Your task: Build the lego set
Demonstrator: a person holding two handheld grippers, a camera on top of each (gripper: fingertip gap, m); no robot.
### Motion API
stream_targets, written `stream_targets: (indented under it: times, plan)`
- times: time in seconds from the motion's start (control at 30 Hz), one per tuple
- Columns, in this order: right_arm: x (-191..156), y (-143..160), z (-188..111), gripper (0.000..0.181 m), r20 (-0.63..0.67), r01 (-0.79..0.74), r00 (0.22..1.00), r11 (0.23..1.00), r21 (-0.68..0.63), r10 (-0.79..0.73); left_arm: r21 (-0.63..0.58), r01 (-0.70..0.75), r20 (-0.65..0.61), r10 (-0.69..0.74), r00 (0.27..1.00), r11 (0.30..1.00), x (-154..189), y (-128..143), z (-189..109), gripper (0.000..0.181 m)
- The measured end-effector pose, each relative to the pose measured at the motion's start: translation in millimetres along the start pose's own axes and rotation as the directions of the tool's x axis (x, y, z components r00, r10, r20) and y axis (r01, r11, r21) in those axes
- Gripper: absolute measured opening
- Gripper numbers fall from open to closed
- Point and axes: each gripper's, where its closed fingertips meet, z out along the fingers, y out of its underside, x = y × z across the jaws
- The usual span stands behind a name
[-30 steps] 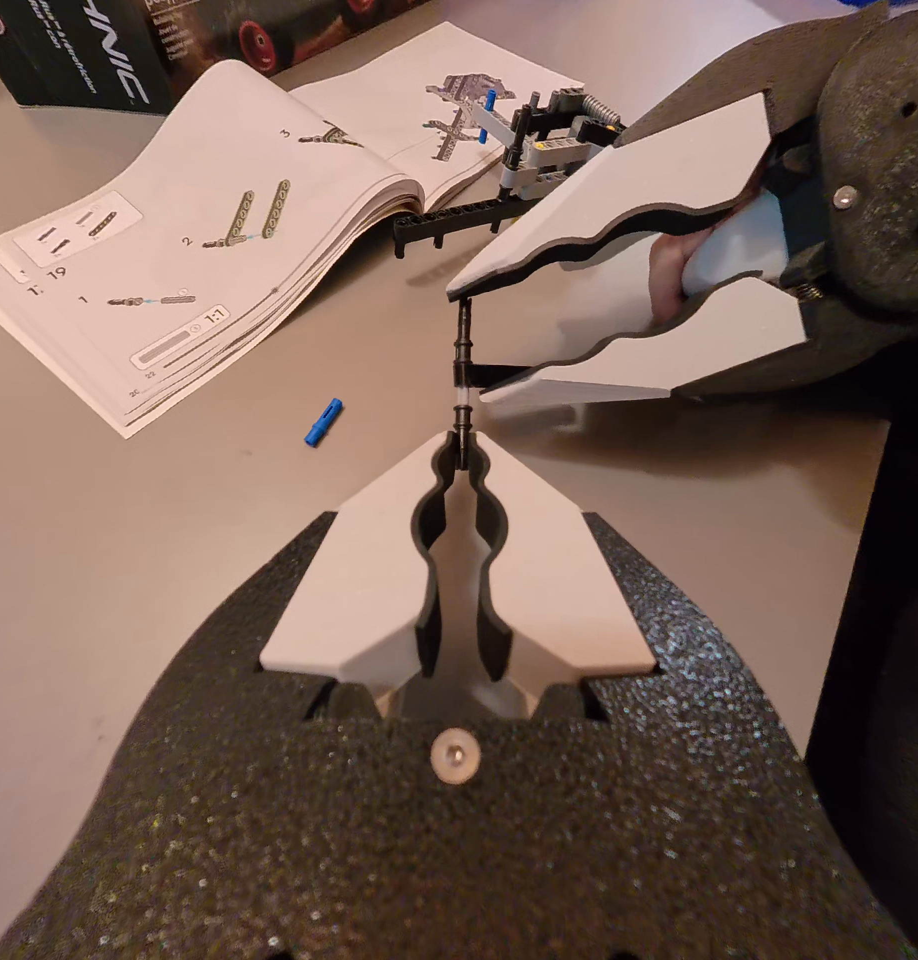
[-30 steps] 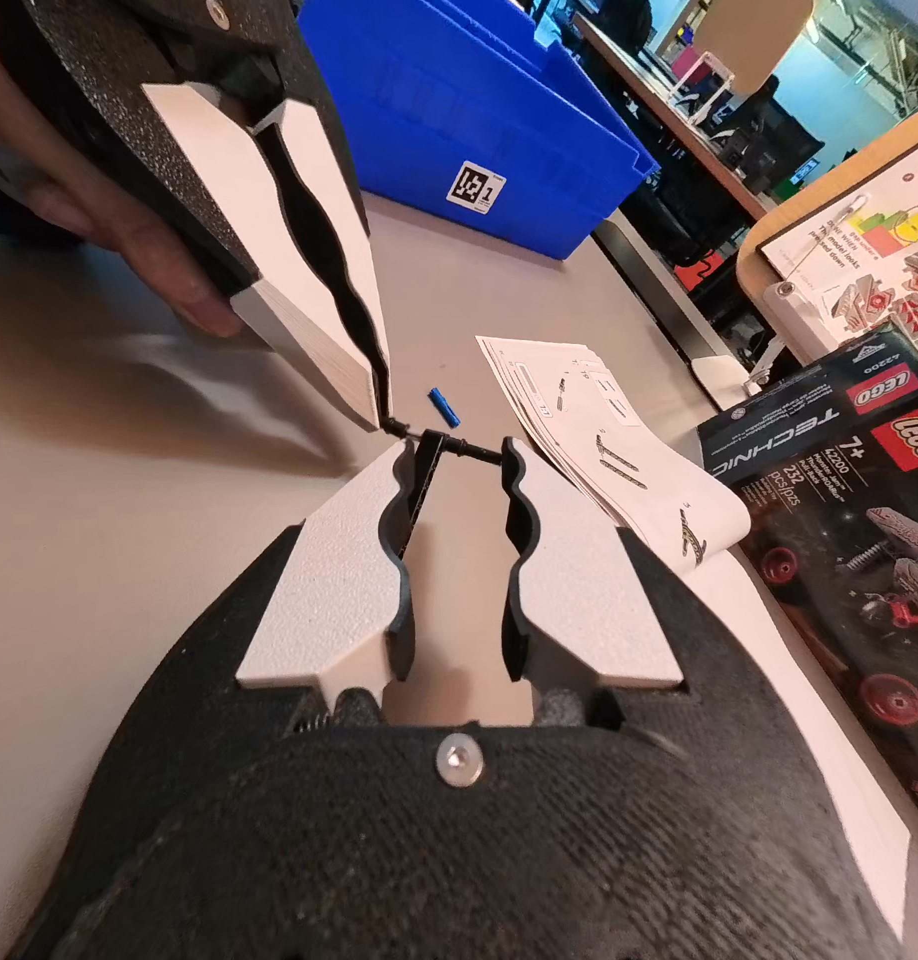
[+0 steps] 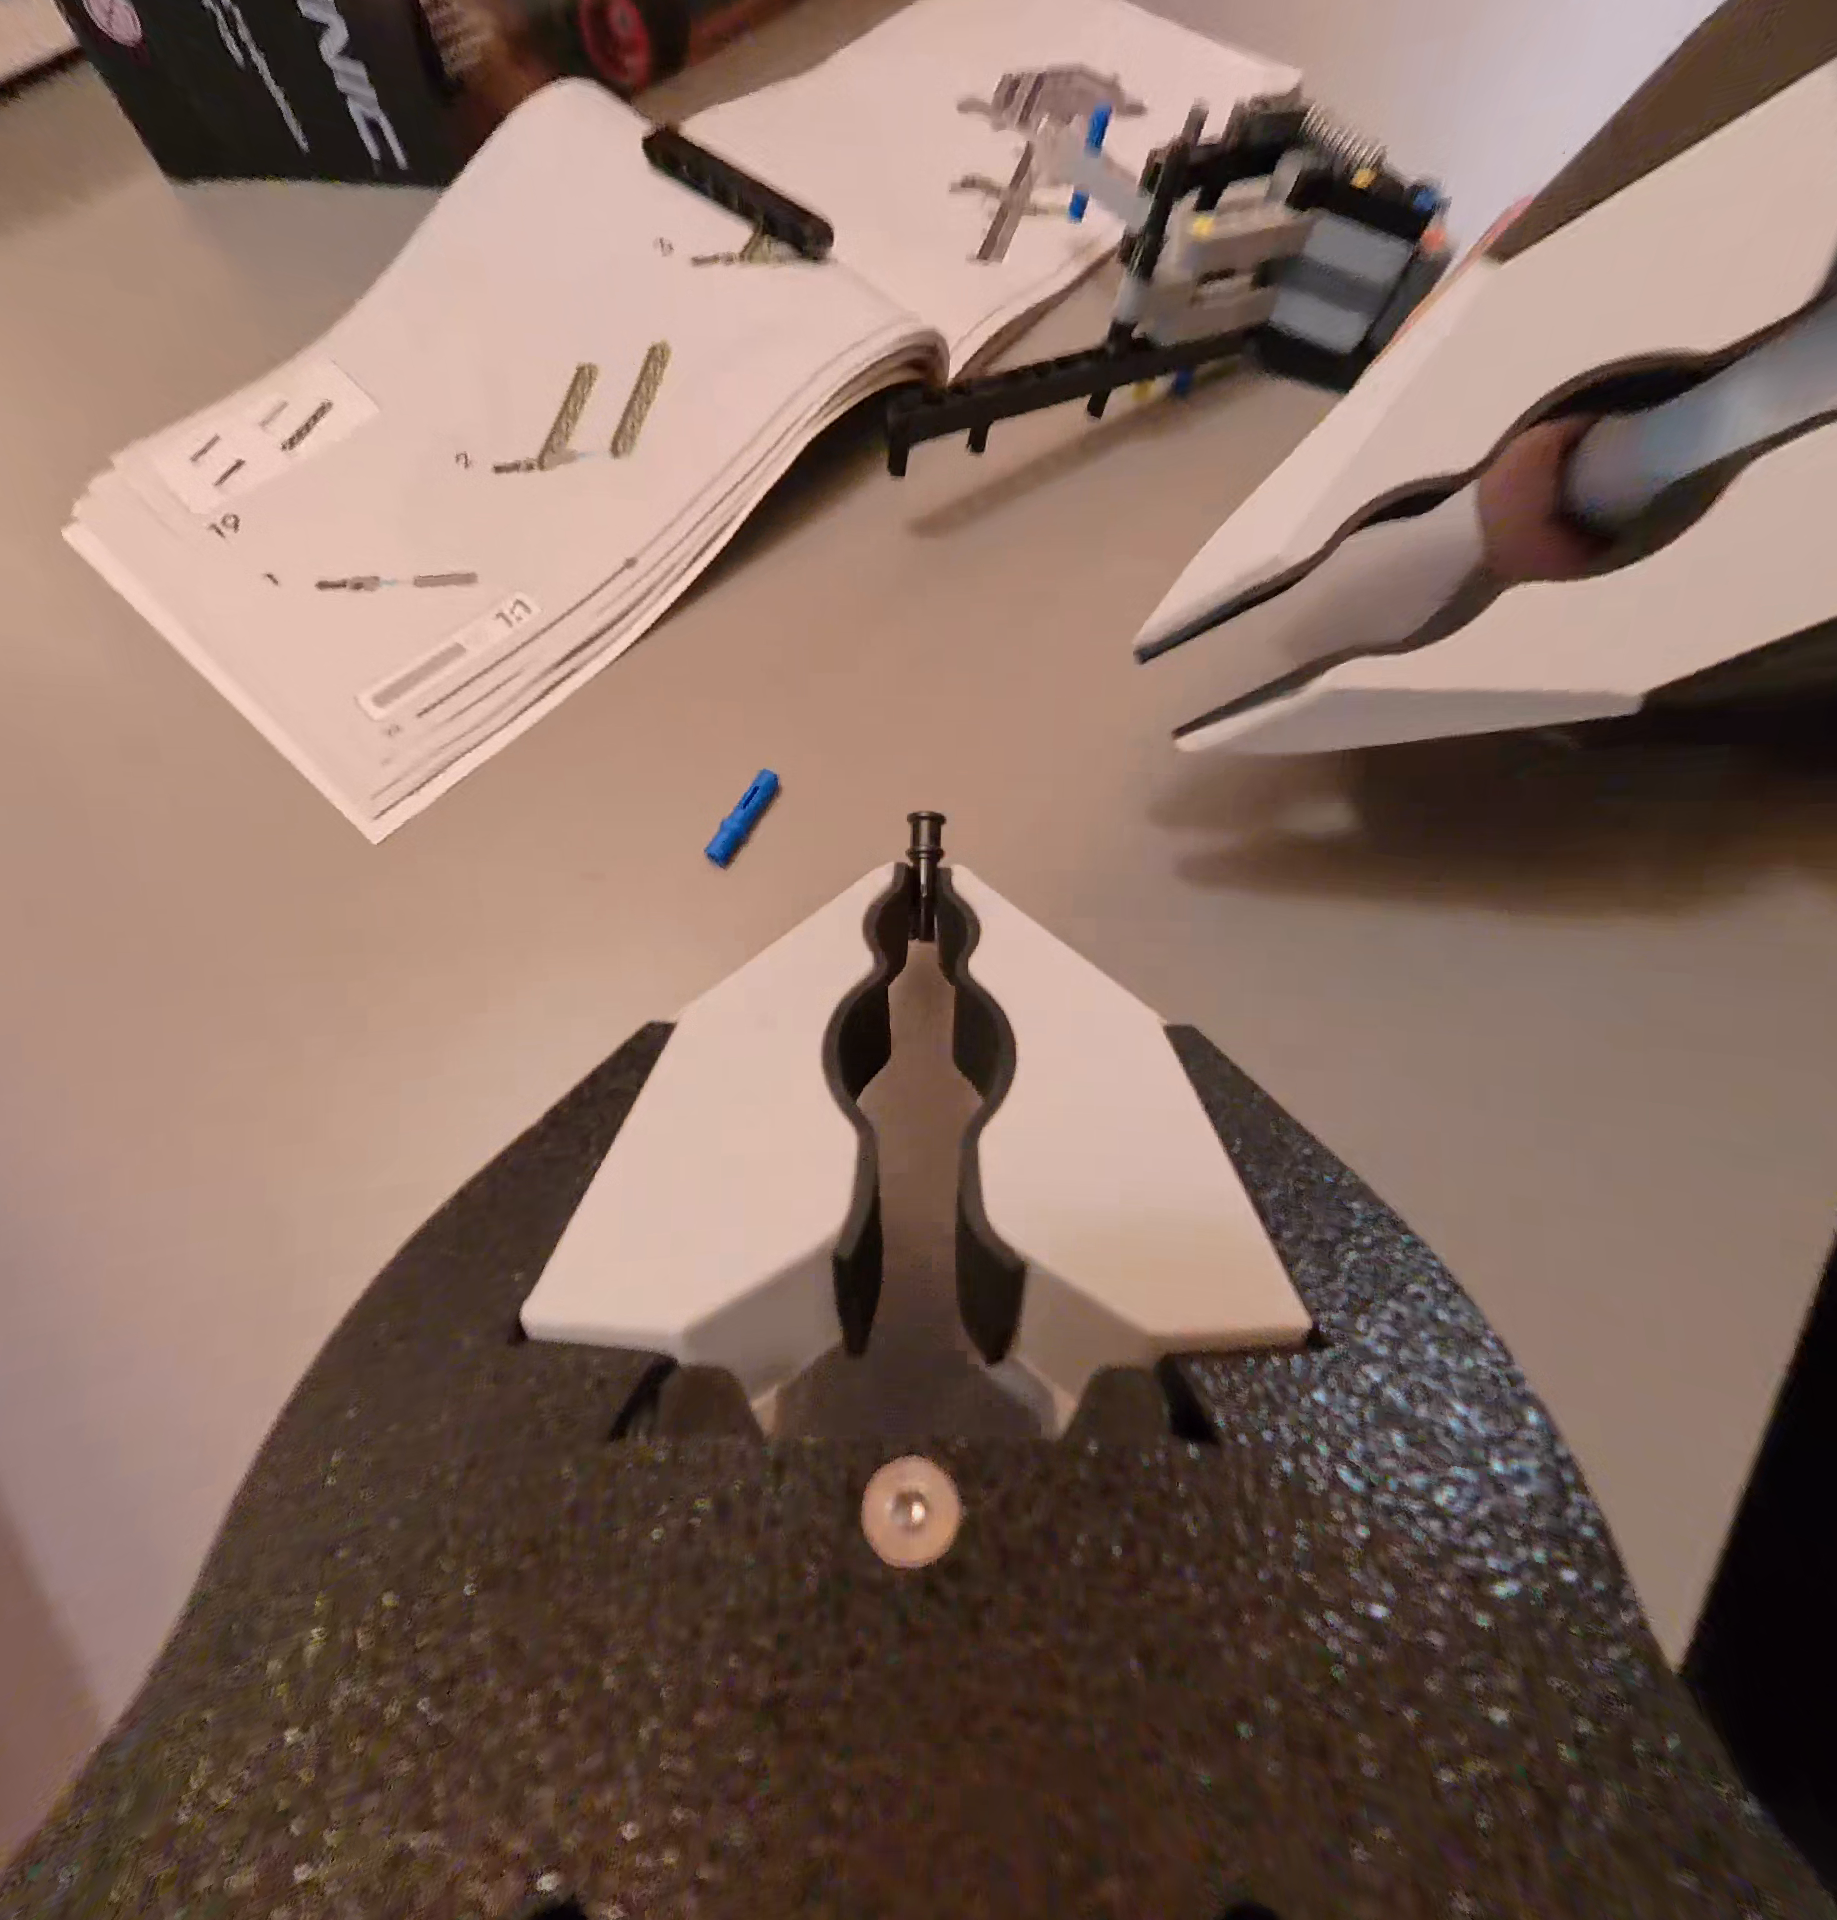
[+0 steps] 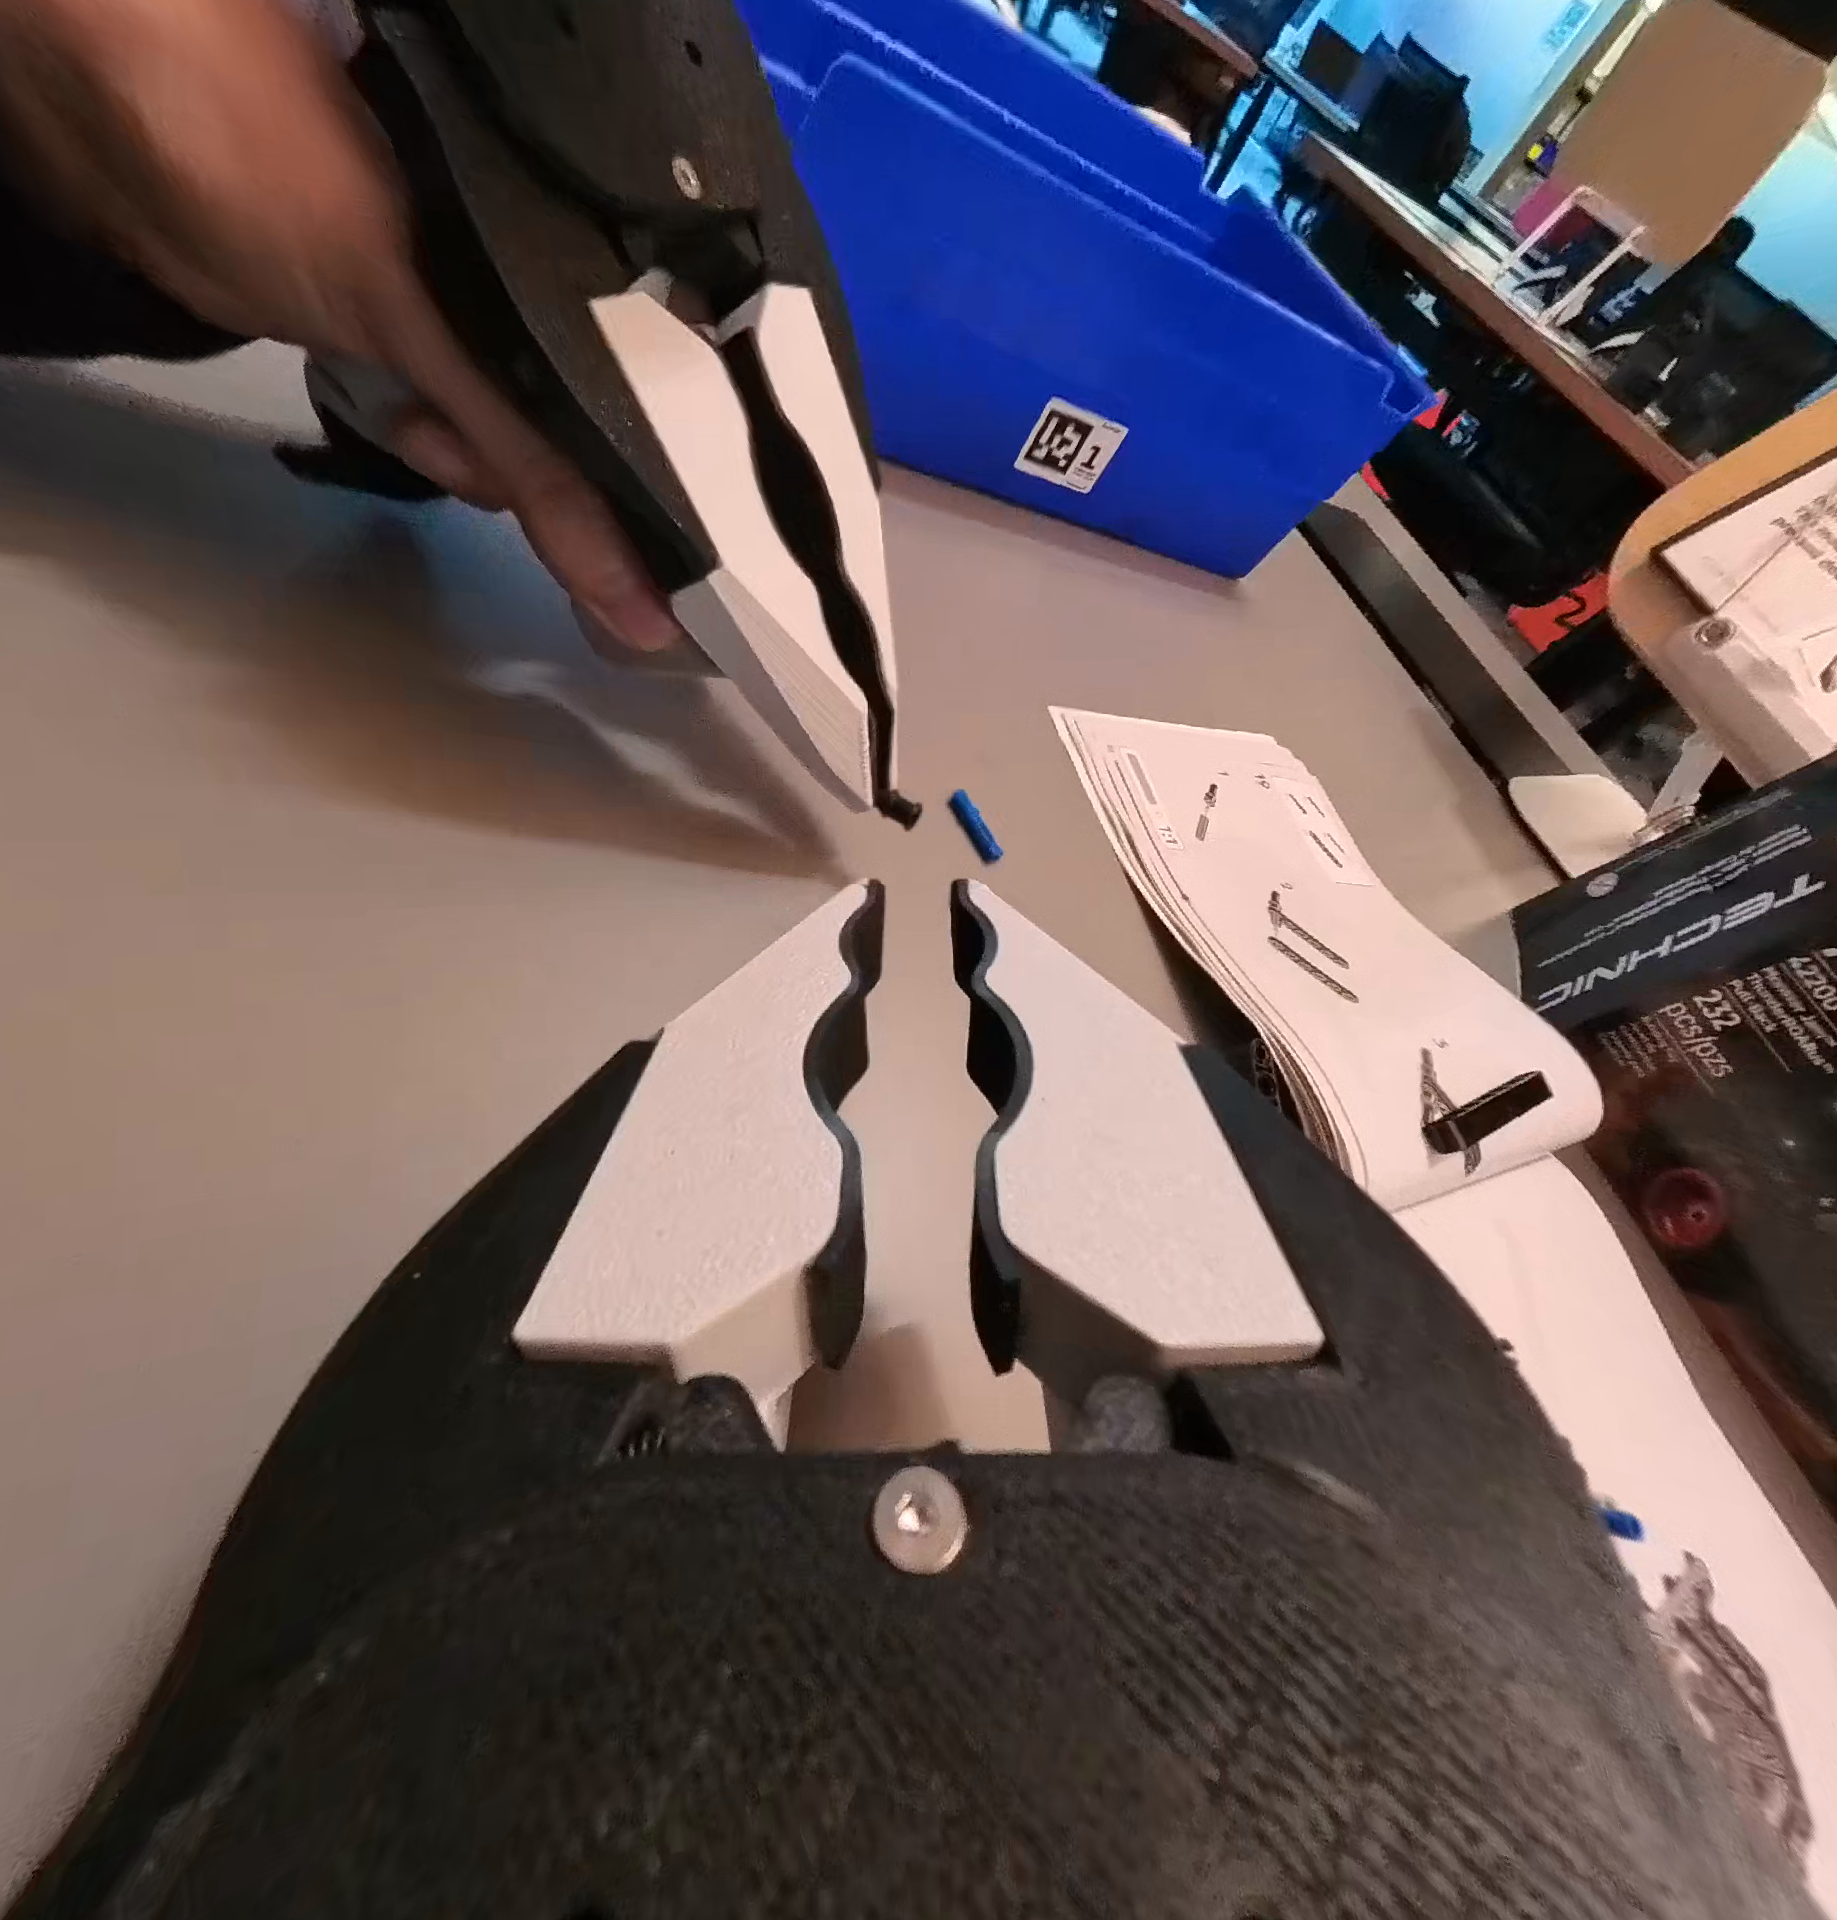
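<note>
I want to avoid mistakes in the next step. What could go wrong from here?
1. The left tongs pinch the black pin only at their very tips, so it may slip out or twist.
2. The blue pin lies loose on the table close by; a low move may knock it away.
3. The right tongs are open and empty, so nothing steadies the pin.

Counts, both views: 2 grippers, left gripper (image 3: pixel 926 883) and right gripper (image 4: pixel 916 899). 1 black pin (image 3: pixel 926 847). 1 blue pin (image 3: pixel 741 817) on table. 1 black beam (image 3: pixel 737 193) on booklet. 1 instruction booklet (image 3: pixel 540 416), open. 1 part-built model (image 3: pixel 1246 260). 1 lego box (image 4: pixel 1724 997). Blue bins (image 4: pixel 1049 312): 2 at least, stacked; can't tell beyond that.
</note>
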Motion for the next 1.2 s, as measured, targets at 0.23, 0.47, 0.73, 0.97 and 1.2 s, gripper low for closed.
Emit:
stream_targets:
  times: [0.23, 0.47, 0.73, 0.97, 1.2]
  plan:
    - [54.6, 2.6, -48.1, 0.014, -0.187, 0.025, 0.982, 0.997, -0.071, -0.038, -0.086, -0.117, -0.028, 0.115, 0.993, 0.989, 15.0, 12.4, 14.0, 0.003]
    - [235.3, 144.2, -231.9, 0.020, -0.768, -0.428, 0.612, 0.896, -0.120, 0.190, 0.024, -0.047, -0.113, 0.049, 0.992, 0.999, 23.6, -9.8, 12.4, 0.014]
    - [271.2, 243.8, -215.5, 0.037, -0.350, -0.143, 0.932, 0.783, -0.606, -0.100, -0.021, -0.084, -0.054, 0.082, 0.995, 0.996, 12.1, -17.6, 19.4, 0.028]
    - [275.4, 277.4, -205.7, 0.011, 0.076, 0.181, 0.979, 0.631, -0.754, -0.190, 0.018, 0.016, -0.060, -0.015, 0.998, 1.000, 2.6, -14.2, -3.1, 0.032]
    - [277.6, 279.5, -199.8, 0.002, 0.216, 0.332, 0.941, 0.581, -0.743, -0.261, 0.108, 0.178, -0.035, -0.175, 0.984, 0.978, -23.4, -13.7, -35.9, 0.033]
